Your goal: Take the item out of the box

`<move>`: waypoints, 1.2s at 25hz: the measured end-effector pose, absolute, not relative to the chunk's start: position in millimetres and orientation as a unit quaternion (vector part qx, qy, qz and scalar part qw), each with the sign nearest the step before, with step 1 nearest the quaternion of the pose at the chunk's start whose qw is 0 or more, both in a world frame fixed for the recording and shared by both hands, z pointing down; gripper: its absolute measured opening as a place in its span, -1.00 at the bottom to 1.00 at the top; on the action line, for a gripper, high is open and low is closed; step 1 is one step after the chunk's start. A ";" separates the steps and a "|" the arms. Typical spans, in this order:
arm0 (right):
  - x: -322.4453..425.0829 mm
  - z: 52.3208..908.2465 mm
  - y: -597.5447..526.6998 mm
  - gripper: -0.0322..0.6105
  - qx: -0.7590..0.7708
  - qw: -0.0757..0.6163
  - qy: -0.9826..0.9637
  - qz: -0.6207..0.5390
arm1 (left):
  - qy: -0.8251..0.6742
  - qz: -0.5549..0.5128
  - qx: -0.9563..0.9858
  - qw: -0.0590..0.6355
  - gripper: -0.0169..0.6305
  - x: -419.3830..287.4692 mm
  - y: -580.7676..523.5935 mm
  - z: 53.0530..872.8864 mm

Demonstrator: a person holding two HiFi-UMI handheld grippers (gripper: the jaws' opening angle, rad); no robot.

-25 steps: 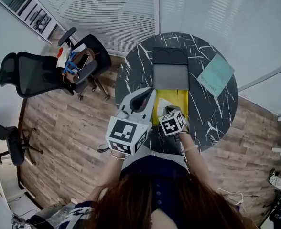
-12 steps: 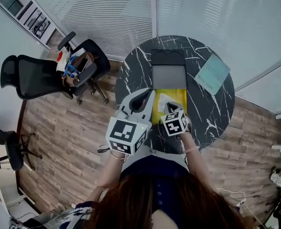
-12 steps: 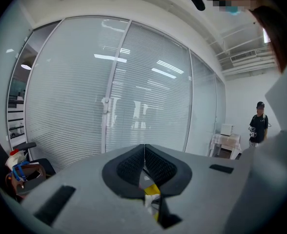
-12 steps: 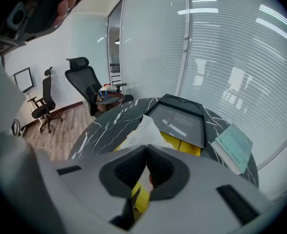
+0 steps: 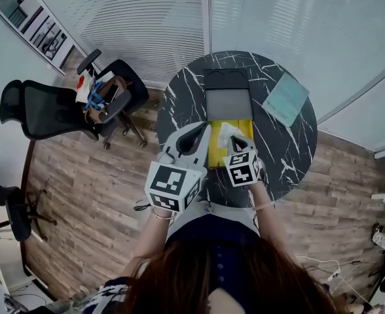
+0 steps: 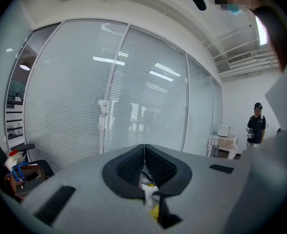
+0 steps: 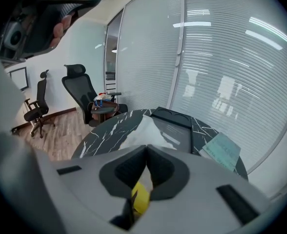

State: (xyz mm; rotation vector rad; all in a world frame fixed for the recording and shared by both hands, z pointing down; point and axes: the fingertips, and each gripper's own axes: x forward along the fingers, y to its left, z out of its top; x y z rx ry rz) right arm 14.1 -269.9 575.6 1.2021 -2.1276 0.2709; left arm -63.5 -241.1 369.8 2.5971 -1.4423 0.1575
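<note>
An open box point(image 5: 229, 104) with a grey inside and a black lid lies at the far side of the round black marble table point(image 5: 179, 103). In front of it lies a flat yellow item point(image 5: 215, 150) with white wrapping point(image 5: 226, 132). My right gripper point(image 5: 237, 144) is over its right part, shut on the white wrapping point(image 7: 144, 130), with yellow point(image 7: 139, 199) showing behind the jaws. My left gripper point(image 5: 194, 138) is raised at the item's left edge. Its jaws point(image 6: 144, 147) meet at the tips, with a scrap of white wrapping point(image 6: 148, 191) caught low between them.
A teal booklet point(image 5: 285, 99) lies on the table's right side. Two black office chairs point(image 5: 48, 110) stand on the wooden floor at the left, one point(image 5: 107, 90) loaded with small things. A glass wall with blinds runs behind the table.
My right gripper has moved slightly up and right, and more white wrapping shows beside it. The left gripper has held its place.
</note>
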 end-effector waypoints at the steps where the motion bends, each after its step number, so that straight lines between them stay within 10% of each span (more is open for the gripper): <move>1: 14.8 572.7 -269.0 -0.82 0.464 0.332 -0.815 0.103 | -0.482 0.052 0.871 0.083 -0.87 -63.0 -239.1 369.4; 30: 9.6 479.4 -215.4 -0.82 0.548 0.245 -0.798 0.058 | -0.442 0.030 0.894 0.065 -0.86 -81.4 -168.8 359.3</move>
